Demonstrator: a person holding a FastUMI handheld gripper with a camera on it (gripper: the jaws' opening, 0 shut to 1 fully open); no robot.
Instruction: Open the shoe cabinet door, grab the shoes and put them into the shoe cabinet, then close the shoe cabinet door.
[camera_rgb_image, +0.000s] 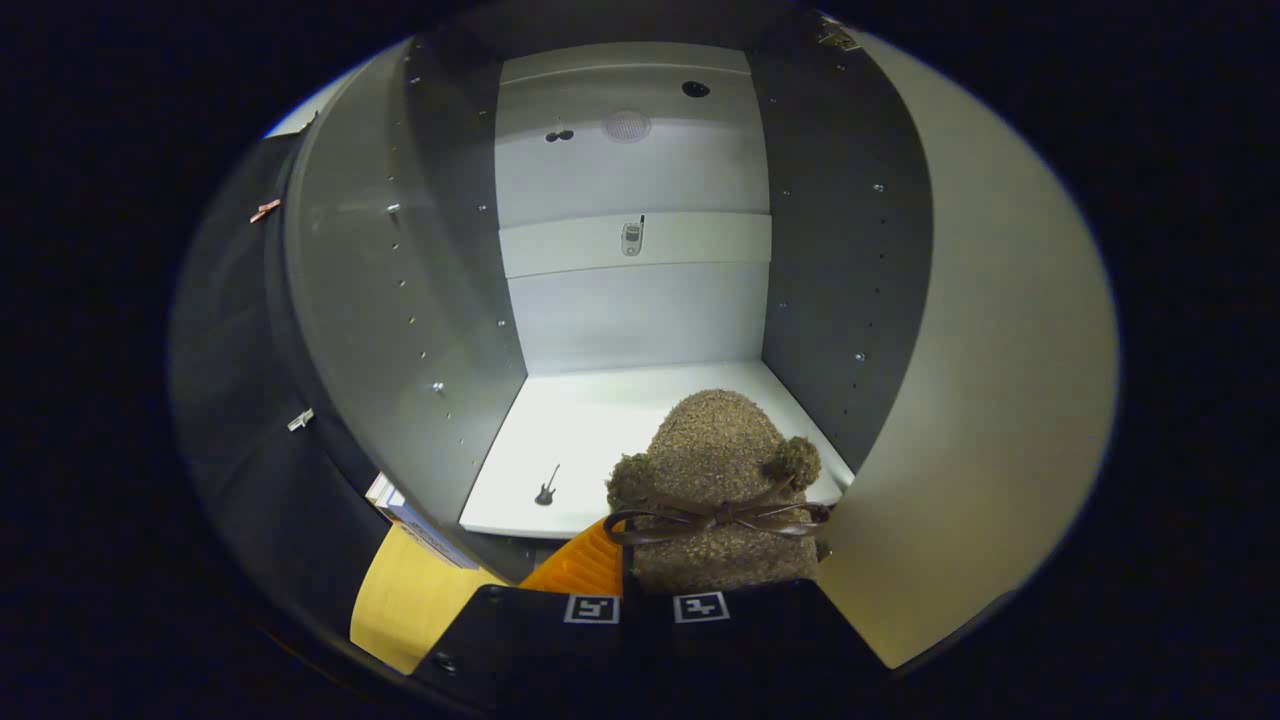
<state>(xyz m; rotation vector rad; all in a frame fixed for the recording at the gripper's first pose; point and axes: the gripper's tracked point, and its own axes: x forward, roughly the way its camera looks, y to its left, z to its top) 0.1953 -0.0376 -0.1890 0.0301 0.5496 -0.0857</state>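
Fingers (645, 607) closed on one shoe (715, 480) | one cabinet (640, 300) open

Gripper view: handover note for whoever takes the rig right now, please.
Gripper: fingers close together at the heel of the fuzzy brown slipper, apparently shut on it; the grip itself is hidden.
Slipper: its toe is over the front edge of the cabinet shelf, right of centre, bow and pom-poms on top.
Cabinet door: already open, swung out to the right.
Left: set the slipper down further in, release, back out, close the door.
Also on the shelf: a small guitar-shaped object.
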